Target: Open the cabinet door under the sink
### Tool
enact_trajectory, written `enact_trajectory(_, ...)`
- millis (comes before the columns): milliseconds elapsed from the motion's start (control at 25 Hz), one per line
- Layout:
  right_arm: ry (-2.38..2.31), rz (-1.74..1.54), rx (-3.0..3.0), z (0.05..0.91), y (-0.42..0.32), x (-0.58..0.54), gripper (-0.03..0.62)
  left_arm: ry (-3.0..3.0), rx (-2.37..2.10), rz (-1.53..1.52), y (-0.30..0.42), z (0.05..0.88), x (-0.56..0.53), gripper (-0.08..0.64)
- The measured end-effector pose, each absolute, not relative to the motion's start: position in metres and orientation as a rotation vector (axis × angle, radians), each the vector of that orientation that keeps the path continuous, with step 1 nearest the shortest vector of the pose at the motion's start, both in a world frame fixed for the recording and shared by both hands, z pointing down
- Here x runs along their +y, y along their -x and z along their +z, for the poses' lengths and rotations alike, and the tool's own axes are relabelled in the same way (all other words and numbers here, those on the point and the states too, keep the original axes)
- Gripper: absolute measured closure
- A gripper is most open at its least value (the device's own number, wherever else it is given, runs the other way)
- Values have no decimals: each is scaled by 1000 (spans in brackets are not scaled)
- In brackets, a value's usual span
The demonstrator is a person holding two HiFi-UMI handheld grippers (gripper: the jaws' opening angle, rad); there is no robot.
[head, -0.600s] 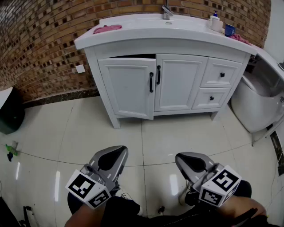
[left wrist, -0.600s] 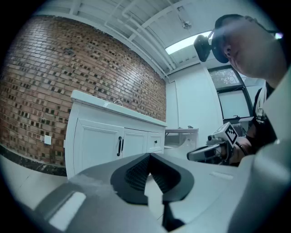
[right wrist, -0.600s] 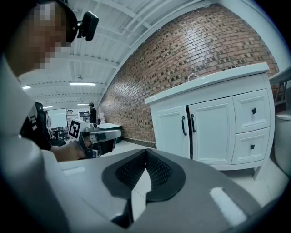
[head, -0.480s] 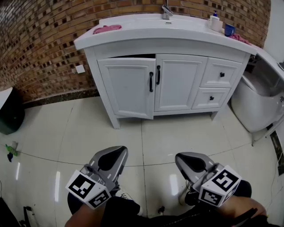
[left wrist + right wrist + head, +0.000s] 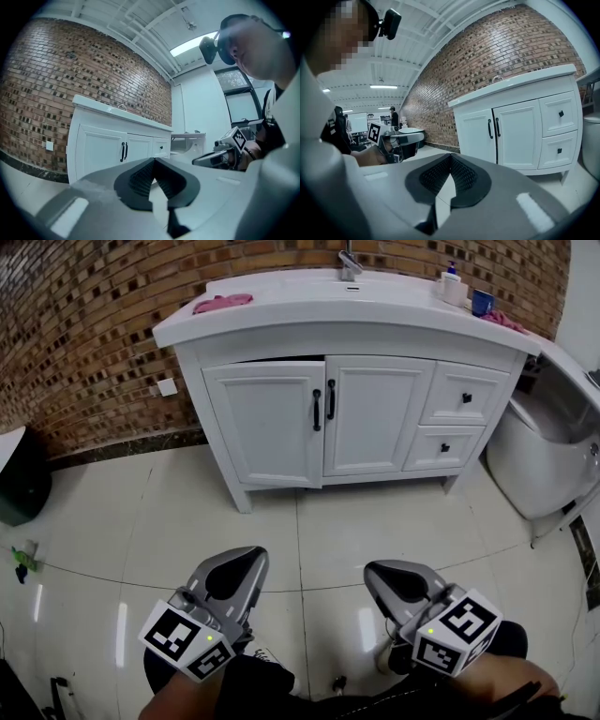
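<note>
Both the left tool [image 5: 234, 573] and the right tool [image 5: 398, 579] are closed on nothing and held low over the floor [image 5: 187, 512], well apart from the cabinet door [image 5: 267, 423] under the sink [image 5: 347, 289], seemingly because the reach for its black handle [image 5: 317, 410] has not begun

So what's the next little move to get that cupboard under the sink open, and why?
The left tool and right tool are shut, empty and well short of the cabinet, so I'd probably move the right tool forward toward the black door handles.
</note>
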State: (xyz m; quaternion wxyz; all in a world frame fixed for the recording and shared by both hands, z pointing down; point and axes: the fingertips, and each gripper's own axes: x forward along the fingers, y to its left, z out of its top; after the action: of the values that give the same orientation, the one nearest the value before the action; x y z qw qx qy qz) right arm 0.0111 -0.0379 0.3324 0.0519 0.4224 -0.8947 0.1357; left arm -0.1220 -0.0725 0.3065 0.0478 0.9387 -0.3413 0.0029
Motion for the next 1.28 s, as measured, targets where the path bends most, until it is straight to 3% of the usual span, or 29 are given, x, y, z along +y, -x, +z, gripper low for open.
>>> enact_trajectory(480, -1322, 504, -2754, 320, -12, -51, 584, -2919, -993, -70, 97, 273, -86, 555)
enact_trajectory(1280, -1236, 304, -2769, 319, -19, -142, 584, -2891, -1200, 40, 66, 279, -205, 554)
